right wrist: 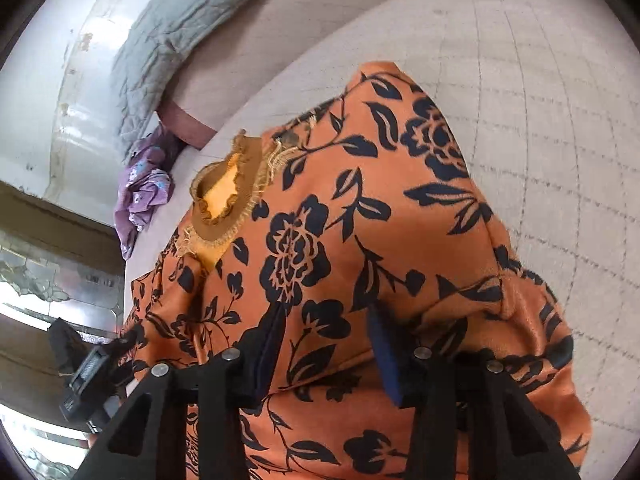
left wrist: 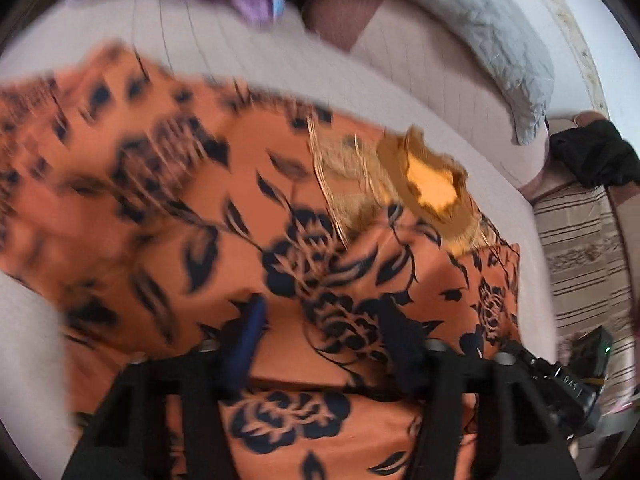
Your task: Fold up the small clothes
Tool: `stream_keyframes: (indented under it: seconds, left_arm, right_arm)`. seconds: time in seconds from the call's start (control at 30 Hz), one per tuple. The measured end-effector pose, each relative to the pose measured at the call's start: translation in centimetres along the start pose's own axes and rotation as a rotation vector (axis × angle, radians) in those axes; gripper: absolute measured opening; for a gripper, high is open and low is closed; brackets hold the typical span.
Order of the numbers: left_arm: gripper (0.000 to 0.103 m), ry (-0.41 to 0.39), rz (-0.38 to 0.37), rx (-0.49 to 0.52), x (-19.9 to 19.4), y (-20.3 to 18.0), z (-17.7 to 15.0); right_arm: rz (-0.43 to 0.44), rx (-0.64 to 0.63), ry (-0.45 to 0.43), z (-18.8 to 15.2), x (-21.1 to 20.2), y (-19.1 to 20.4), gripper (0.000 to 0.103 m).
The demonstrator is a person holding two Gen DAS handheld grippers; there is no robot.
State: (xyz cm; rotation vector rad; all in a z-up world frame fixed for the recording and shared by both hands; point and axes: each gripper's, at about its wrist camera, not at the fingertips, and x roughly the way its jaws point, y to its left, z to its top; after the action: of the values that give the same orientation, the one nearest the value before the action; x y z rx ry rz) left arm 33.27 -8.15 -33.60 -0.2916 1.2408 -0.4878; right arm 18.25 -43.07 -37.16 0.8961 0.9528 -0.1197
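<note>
Right in front of each camera, a tool pointed down at the orange dress (left wrist: 248, 208) with dark blue flowers. The left tool (left wrist: 320, 320) had its two blue fingers (left wrist: 250, 332) partway apart, with the cloth lying under and between them. I could not tell whether the fingers pinched the cloth or only stood over it. The right tool (right wrist: 328, 332) looked the same: fingers (right wrist: 384, 344) half apart, tips down on a raised hump of cloth. There too I could not tell if any cloth was caught.

I think both tools were low like this to get hold of the near edge, so the dress could be folded over. The task was to fold small clothes, and this dress looked not yet folded.

The dress lay spread out on the bed (right wrist: 540, 100), which had a pale cover with a thin grid of lines. The left view was blurry, so small things were hard to see there.

A bit farther off was the neck of the dress (right wrist: 224, 196), a brown frilly ring with yellow inside, pointing away from the tools.

Farther still, a purple cloth (right wrist: 140, 192) lay bunched up near the bed's edge, maybe waiting its turn. Behind it, a grey quilt (right wrist: 172, 28) lay along the wall (right wrist: 40, 92).
</note>
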Motion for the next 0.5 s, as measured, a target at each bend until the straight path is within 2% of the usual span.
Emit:
stream_keyframes:
  seconds: [0.07,0.2,0.3,0.37,0.4,0.43,0.5]
  left_arm:
    - [0.052,-0.035,-0.006,-0.003,0.0,-0.4,0.0]
    - [0.058,-0.063,-0.095,-0.071,0.7,0.3,0.5]
    - [0.058,-0.084,-0.137,-0.058,0.2,0.2,0.6]
    - [0.057,-0.085,-0.146,-0.042,0.4,0.0,0.7]
    - [0.051,-0.089,-0.143,-0.033,0.6,-0.2,0.7]
    - [0.037,-0.095,-0.141,-0.02,0.7,-0.4,0.7]
    - [0.018,-0.089,-0.114,0.001,0.9,-0.7,0.6]
  right_arm:
    - [0.017,0.021,0.005,0.1,-0.2,-0.3,0.046]
    - [0.044,0.04,-0.034,0.2,-1.6,-1.2,0.046]
    - [0.043,-0.006,-0.077,0.2,-2.0,-0.4,0.045]
    - [0.035,-0.015,-0.053,0.3,-1.1,0.0,0.045]
    - [0.007,-0.014,-0.019,0.1,-0.1,0.0,0.045]
    - [-0.007,-0.014,-0.007,0.0,0.6,0.0,0.045]
    - [-0.019,-0.025,-0.024,-0.1,0.8,0.2,0.043]
